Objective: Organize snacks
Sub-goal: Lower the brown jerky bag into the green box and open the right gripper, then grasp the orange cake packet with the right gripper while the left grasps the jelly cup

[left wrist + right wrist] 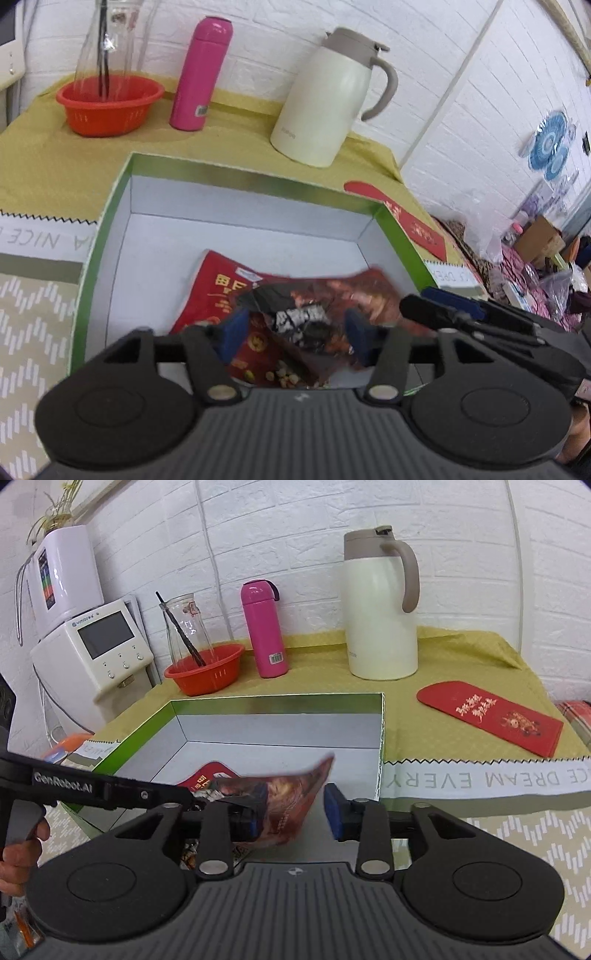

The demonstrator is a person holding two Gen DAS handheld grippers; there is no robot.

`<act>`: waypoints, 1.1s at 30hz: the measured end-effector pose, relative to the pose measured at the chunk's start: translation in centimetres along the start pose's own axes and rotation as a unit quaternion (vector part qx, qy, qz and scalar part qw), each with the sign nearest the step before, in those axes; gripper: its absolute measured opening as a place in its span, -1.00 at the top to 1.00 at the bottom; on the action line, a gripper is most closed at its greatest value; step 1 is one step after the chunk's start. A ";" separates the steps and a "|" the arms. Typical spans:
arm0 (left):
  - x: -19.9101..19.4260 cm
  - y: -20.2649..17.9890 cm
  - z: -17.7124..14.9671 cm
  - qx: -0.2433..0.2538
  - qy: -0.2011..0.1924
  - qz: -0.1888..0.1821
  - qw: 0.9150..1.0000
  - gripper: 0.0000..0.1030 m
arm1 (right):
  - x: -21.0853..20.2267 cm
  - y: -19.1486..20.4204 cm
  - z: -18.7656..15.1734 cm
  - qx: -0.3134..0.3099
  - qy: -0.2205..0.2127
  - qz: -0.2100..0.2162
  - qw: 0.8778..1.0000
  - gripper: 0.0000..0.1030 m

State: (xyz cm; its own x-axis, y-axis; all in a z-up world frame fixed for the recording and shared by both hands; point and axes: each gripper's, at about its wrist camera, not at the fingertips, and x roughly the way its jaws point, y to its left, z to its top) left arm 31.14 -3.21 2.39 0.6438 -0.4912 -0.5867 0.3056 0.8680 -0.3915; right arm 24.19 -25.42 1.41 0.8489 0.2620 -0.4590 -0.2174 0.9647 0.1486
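A green-rimmed white box sits on the table. Inside lies a red snack bag. A dark red-brown snack packet hangs blurred over the box, above the red bag. My left gripper is open, its blue pads either side of the packet's lower part without pressing it. My right gripper is open too, the packet between its jaws and against the left pad. The left gripper's body reaches in from the left in the right wrist view.
Behind the box stand a cream thermos jug, a pink bottle, and an orange basket with a glass carafe. A red envelope lies right of the box. A white appliance stands at left.
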 end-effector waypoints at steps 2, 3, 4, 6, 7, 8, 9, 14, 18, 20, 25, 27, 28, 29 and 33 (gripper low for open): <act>-0.9 -0.1 0.2 0.000 -0.023 0.009 1.000 -0.27 | -0.7 0.5 0.0 -0.017 -0.022 -0.003 1.000 -1.00; -1.4 -0.3 0.3 0.003 -0.031 0.015 0.999 -0.33 | -1.0 0.6 0.0 -0.022 -0.034 0.001 0.999 -1.00; -1.9 -0.4 0.4 0.007 -0.040 0.026 0.999 -0.40 | -1.4 0.6 0.0 -0.023 -0.039 0.006 0.999 -1.00; -2.9 -0.9 0.4 0.021 -0.056 0.055 0.997 -0.52 | -2.0 0.8 0.1 -0.021 -0.040 0.014 0.999 -1.00; -3.3 -1.1 0.3 0.026 -0.061 0.065 0.996 -0.66 | -2.2 0.9 0.1 -0.020 -0.037 0.013 0.999 -1.00; -3.8 -1.3 0.2 0.029 -0.065 0.073 0.995 -0.76 | -2.5 1.1 0.1 -0.021 -0.035 0.011 0.999 -1.00; -4.3 -1.4 0.1 0.032 -0.072 0.076 0.994 -0.76 | -2.7 1.3 0.0 -0.023 -0.032 0.010 0.999 -1.00; -7.2 -2.4 -0.6 0.043 -0.085 0.076 0.993 -0.76 | -5.3 2.8 -0.3 -0.039 -0.036 0.012 0.999 -1.00; -10.3 -3.3 -1.5 0.051 -0.100 0.072 0.991 -0.76 | -8.6 4.7 -0.4 -0.076 -0.056 0.016 0.995 -1.00; -12.1 -3.7 -2.2 0.059 -0.110 0.064 0.990 -0.76 | -10.3 5.7 -0.5 -0.093 -0.066 0.018 0.993 -1.00; -17.0 -4.4 -4.7 0.071 -0.125 0.051 0.988 -0.76 | -14.9 7.7 -1.4 -0.108 -0.100 0.027 0.989 -1.00; -18.8 -3.9 -5.9 0.060 -0.127 0.043 0.989 -0.76 | -16.3 8.3 -2.1 -0.105 -0.107 0.034 0.988 -1.00; -19.6 -3.6 -6.5 0.056 -0.125 0.045 0.990 -0.76 | -16.8 8.5 -2.5 -0.103 -0.112 0.036 0.988 -1.00; -20.4 -3.3 -7.2 0.055 -0.123 0.052 0.990 -0.76 | -17.3 8.7 -3.1 -0.100 -0.118 0.040 0.987 -1.00; -22.2 -2.1 -10.3 0.053 -0.123 0.085 0.987 -0.76 | -17.5 9.5 -5.4 -0.080 -0.066 0.048 0.993 -1.00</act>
State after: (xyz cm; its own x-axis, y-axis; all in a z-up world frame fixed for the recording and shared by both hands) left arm 8.97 5.15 8.98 0.8388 -0.3160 -0.4433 0.2413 0.9457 -0.2175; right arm 4.63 -20.67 6.14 0.8742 0.3574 -0.3286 -0.3649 0.9301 0.0409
